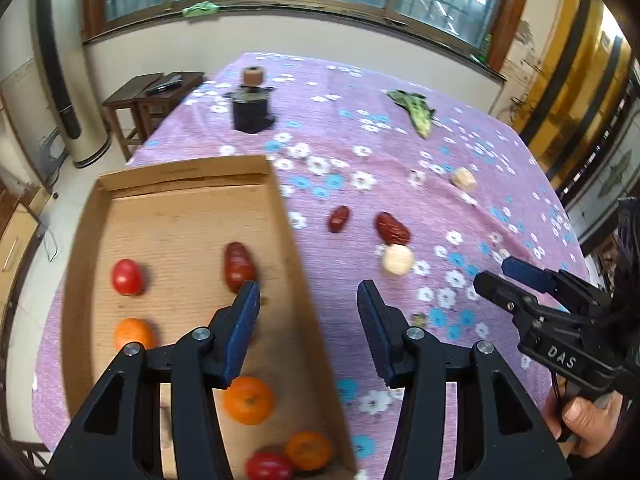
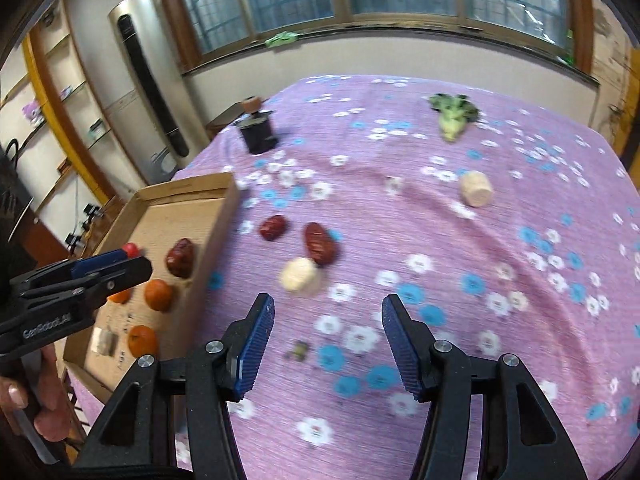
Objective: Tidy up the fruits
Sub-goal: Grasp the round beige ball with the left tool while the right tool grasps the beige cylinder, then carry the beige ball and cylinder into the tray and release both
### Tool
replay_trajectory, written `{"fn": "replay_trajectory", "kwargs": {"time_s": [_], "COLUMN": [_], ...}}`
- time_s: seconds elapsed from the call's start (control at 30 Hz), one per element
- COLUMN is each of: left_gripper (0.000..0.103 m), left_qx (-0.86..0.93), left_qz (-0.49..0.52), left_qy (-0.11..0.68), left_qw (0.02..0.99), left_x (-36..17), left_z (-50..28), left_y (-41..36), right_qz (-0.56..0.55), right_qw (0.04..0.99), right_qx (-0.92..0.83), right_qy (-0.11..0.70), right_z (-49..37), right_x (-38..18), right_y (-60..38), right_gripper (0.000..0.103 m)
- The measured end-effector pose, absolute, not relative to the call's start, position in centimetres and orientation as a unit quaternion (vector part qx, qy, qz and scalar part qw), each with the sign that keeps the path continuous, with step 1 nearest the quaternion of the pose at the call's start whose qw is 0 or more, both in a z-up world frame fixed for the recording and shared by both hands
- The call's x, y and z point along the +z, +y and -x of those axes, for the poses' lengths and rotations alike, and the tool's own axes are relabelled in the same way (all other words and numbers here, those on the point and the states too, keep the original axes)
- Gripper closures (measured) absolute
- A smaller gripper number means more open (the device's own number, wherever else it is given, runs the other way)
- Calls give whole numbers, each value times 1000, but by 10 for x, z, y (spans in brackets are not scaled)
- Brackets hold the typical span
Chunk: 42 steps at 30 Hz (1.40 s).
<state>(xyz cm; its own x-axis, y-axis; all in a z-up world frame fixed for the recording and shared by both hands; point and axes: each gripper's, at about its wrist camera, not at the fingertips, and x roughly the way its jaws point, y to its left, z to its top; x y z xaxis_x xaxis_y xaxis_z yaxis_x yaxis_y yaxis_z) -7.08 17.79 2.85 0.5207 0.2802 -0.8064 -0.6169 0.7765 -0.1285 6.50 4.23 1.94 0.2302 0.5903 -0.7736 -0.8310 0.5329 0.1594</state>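
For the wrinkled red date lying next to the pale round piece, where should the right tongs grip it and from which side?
Grip the wrinkled red date across its narrow middle, coming down from above. It lies flat on the cloth, and the pale round piece sits against its near end, so closing across the short axis probably avoids that neighbour. The right tongs are open and empty.

A table draped in a purple floral cloth (image 2: 460, 340) is carrying a cardboard tray (image 1: 298, 280), two red dates (image 2: 296, 236), two pale lumps (image 2: 300, 274), a leafy vegetable (image 2: 452, 114) and a dark jar (image 2: 258, 134).
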Motion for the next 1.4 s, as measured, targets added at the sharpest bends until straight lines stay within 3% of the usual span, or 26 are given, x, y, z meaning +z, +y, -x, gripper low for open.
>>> {"fn": "replay_trajectory", "kwargs": {"time_s": [0.53,1.1,1.2,1.27,1.3,1.4], "left_gripper": [54,54,55,62,71,74], "left_qx": [209,221,223,222,223,213], "left_qz": [210,205,191,185,182,186], "left_qy": [448,491,488,488,487,485], "left_qw": [843,818,822,824,825,828], "left_x": [5,-42,-45,-45,-45,-44], "left_z": [13,-39,-42,-44,-44,-44], "left_y": [143,156,154,154,154,154], "right_qz": [110,112,120,128,131,131], "right_qw": [799,815,811,809,809,809], "right_qx": [408,360,357,355,355,360], "right_qy": [428,439,447,450,450,445], "right_z": [-142,-242,-250,-252,-253,-248], "right_x": [11,-17,-29,-37,-40,-38], "right_y": [4,72,84,89,90,87], "right_gripper": [45,45,49,64,67,67]}}
